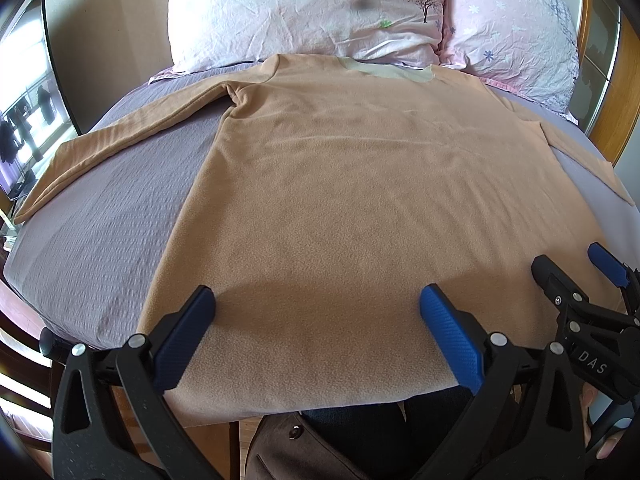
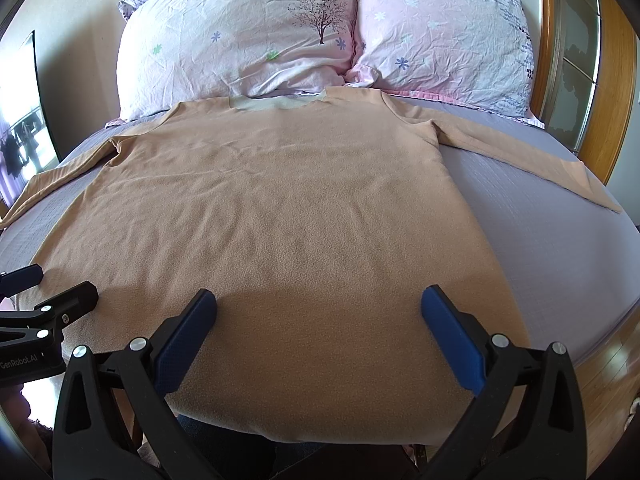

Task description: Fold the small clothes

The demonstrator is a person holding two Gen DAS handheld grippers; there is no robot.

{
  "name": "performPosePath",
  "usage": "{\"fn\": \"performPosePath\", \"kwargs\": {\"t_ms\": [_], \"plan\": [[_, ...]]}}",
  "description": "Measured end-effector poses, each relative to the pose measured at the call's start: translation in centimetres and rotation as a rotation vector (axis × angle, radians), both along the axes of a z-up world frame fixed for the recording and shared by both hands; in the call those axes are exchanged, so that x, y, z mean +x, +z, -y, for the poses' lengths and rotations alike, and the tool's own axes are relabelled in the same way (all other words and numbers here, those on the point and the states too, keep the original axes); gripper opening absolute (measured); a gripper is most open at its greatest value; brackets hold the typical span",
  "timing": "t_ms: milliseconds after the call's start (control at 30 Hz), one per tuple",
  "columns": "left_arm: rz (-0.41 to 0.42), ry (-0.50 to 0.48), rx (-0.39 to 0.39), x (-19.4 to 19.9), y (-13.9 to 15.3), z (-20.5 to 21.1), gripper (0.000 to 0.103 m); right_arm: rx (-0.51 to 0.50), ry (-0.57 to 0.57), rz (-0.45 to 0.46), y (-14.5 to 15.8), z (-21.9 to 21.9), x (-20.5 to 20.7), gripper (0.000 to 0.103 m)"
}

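the tan long-sleeved shirt (image 1: 320,184) lies flat on the bed (image 1: 100,216), collar up by the two flowered pillows (image 2: 248,36), hem hanging just over the near edge toward me. both sleeves are spread out: the left sleeve (image 1: 120,132) runs out across the purple sheet on my left, the right sleeve (image 2: 520,148) runs toward the wooden frame on my right.

my left hand-held gripper (image 1: 316,304) hovers over the lower left part of the hem, its jaws released and spread wide with nothing between them. my right hand-held gripper (image 2: 318,304) hovers over the lower right part, equally released and empty. each one shows at the edge of the other's view, so they sit side by side, close together.

i judge that no fold is made yet, so the step in hand is the first fold, most likely bringing a sleeve and side panel in toward the middle. to do it well, i'd move each gripper out toward its own side, pinch a single fold of fleece at the side seam and near the shoulder, lift only slightly, and carry the edge over in a straight line so the body stays smooth. the fleece looks soft and thick, so a shallow bite may slip; the overhanging hem could drag the shirt off the bed if i pull toward me.
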State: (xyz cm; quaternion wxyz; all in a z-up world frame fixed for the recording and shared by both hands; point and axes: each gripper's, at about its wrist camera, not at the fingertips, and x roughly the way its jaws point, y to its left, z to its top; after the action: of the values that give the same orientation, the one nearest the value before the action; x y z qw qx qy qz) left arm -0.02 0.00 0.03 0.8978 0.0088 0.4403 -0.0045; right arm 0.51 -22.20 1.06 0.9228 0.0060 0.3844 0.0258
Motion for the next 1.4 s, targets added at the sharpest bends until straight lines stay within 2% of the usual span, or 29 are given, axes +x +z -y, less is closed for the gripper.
{"fn": "performPosePath", "kwargs": {"t_ms": [800,933,1000,1067,1133,1267,1300,1367,1400], "plan": [[0.003,0.0,0.0,0.0,0.0,0.0,0.101,-0.001,0.0,0.006,0.1,-0.6,-0.3,0.102],[0.006,-0.003,0.004,0.0,0.0,0.0,0.101,0.005,0.034,0.035,0.1,-0.3,-0.4,0.102],[0.017,-0.007,0.007,0.0,-0.1,0.0,0.101,0.047,0.081,0.043,0.4,0.7,-0.2,0.102],[0.031,-0.014,0.008,-0.1,0.1,0.0,0.101,0.178,0.082,0.059,1.5,4.0,0.6,0.102],[0.047,-0.026,0.007,-0.3,0.2,0.2,0.101,0.254,-0.016,0.094,2.9,8.0,1.6,0.102],[0.077,-0.05,-0.002,0.0,0.3,-0.1,0.101,0.328,-0.377,0.101,5.2,20.1,4.8,0.101],[0.084,-0.057,-0.008,0.2,0.3,-0.2,0.101,0.341,-0.482,0.084,5.4,23.7,5.8,0.096],[0.096,-0.081,-0.045,0.9,0.4,-0.7,0.101,0.349,-0.68,0.026,5.4,29.8,7.7,0.068],[0.108,-0.104,-0.101,1.4,0.6,-1.4,0.101,0.361,-0.734,0.012,5.2,31.7,8.2,0.065]]}}
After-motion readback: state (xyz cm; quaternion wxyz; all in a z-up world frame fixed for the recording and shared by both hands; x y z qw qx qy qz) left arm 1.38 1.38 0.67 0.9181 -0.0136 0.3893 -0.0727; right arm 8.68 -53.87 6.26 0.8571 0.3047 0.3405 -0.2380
